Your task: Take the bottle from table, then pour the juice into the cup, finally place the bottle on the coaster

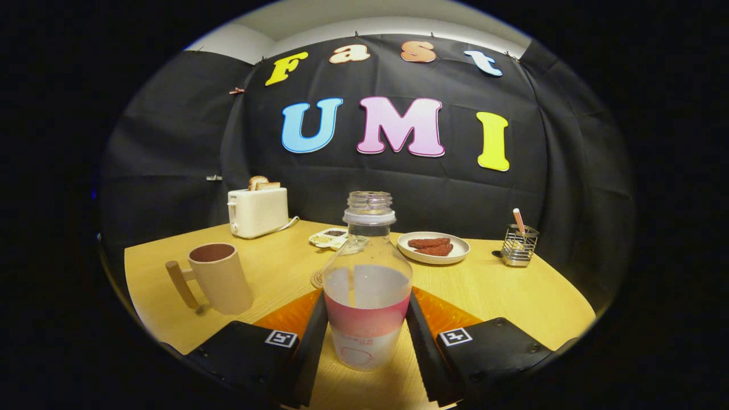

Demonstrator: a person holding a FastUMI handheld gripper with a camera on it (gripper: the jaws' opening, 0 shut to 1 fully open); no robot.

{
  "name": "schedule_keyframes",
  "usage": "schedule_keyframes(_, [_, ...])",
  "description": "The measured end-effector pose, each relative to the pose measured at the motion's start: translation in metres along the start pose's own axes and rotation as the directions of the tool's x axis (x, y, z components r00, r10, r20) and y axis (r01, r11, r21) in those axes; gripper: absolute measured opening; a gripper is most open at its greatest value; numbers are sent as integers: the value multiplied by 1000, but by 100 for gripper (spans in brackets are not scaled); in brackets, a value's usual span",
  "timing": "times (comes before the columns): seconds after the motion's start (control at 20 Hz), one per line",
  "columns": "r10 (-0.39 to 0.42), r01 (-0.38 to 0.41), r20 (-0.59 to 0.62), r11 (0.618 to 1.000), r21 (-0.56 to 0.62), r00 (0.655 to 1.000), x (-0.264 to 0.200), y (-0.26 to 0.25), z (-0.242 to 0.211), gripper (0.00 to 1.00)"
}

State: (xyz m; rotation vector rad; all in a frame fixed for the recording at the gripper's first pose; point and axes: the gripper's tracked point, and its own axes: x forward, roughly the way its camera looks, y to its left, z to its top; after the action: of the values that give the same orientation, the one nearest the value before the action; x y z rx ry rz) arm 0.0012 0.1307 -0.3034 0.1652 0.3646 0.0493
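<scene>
Fingers [367, 336] clamp bottle [367, 290] at its lower body, long axis upright, bottle seemingly just off bench [512, 290]. Cup [219, 276] at 10 o'clock, handle left. Coaster [317, 279] just behind bottle.

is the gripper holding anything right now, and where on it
Yes: the gripper is shut on the bottle, its fingers pressing either side of the lower body at the pink label band, well below the open neck.
</scene>
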Motion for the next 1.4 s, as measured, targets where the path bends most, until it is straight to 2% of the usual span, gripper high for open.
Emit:
schedule_keyframes(0.35, [-90,89,9,972,-218,996,-8,7,69,71])
schedule_keyframes(0.5, [-113,111,11,938,-329,994,-10,19,91,71])
schedule_keyframes(0.7, [-139,111,-30,887,-448,990,-9,34,94,71])
schedule_keyframes(0.85, [-167,110,-54,825,-555,984,-6,43,94,71])
schedule_keyframes(1.05, [-178,77,-72,708,-702,981,-3,53,89,71])
schedule_keyframes(1.4, [-174,23,-80,523,-852,982,10,70,84,71])
